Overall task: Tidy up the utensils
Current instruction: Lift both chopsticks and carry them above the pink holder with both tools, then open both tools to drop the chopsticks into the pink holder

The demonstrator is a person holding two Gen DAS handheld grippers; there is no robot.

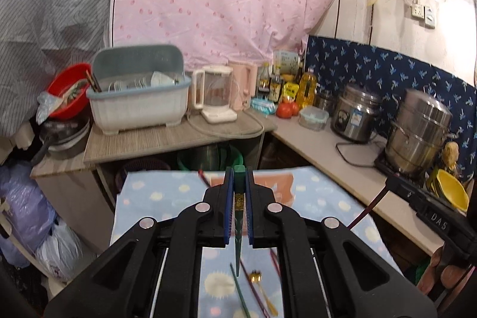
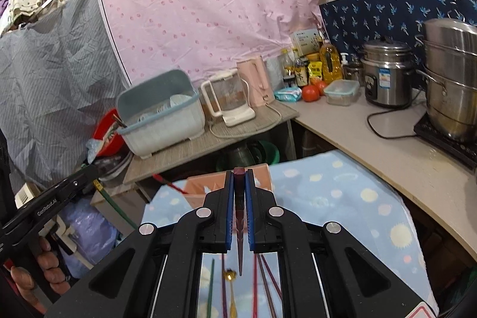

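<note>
Mid-sorting: the left claw (image 1: 239, 184) is clenching a green chopstick (image 1: 238, 216), the right claw (image 2: 239, 187) a maroon chopstick (image 2: 239, 210) — next, I judge, dropping both into the pink holder (image 2: 196, 187) at centre frame.

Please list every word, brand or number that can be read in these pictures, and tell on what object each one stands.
"DAS": on the right tool's black body.
"GenRobot.AI": on the left tool's black body.
Rice cooker sticker, bottle labels, white box: too small to read.
</note>
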